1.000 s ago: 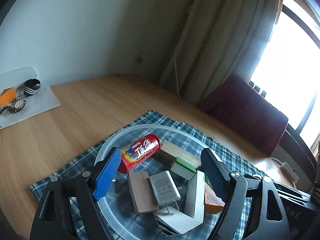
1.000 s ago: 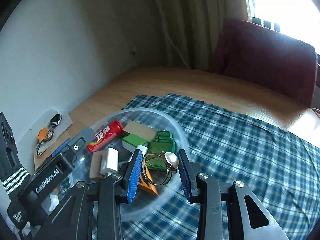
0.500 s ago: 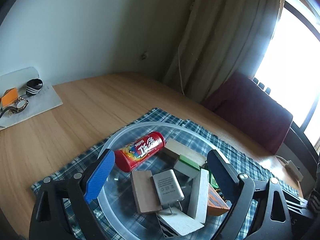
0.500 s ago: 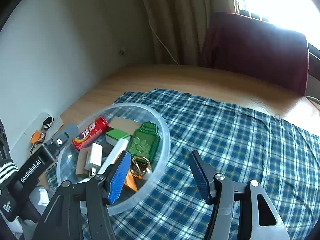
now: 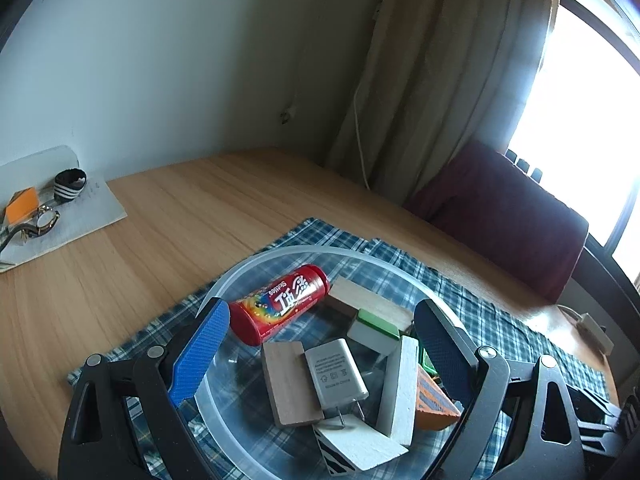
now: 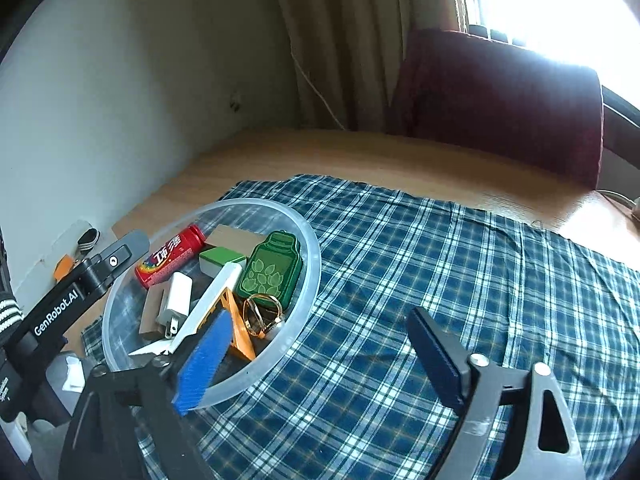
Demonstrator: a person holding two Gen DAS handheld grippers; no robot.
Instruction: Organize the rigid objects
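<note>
The clear round plastic bowl point(image 6: 308, 240) is sitting on the blue plaid cloth point(image 6: 460, 280) and is holding everything that looks sortable. Inside the bowl, the red cylindrical candy tube point(image 5: 280, 304) is lying along the far-left side, the flat green bottle-shaped tin point(image 6: 270, 274) is resting against the right wall, and the gold ring with a pearl point(image 6: 264, 316) is lying at the near rim just below that tin. Wooden blocks, a green-topped white tile point(image 5: 374, 330), a white wall charger point(image 5: 336, 376) and an orange wedge point(image 6: 238, 328) are filling the middle.

The left tongs point(image 5: 320, 356) are hovering over the bowl, spread wide and holding nothing. The right tongs point(image 6: 316, 356) are hanging just right of the bowl's near rim, also spread and bare.

Judging from the bare cloth right of the bowl, the gathering is looking nearly or wholly finished; only the small items on the white sheet point(image 5: 80, 216) far left of the bowl, on the wooden worktop point(image 5: 160, 232), are lying outside it.
</note>
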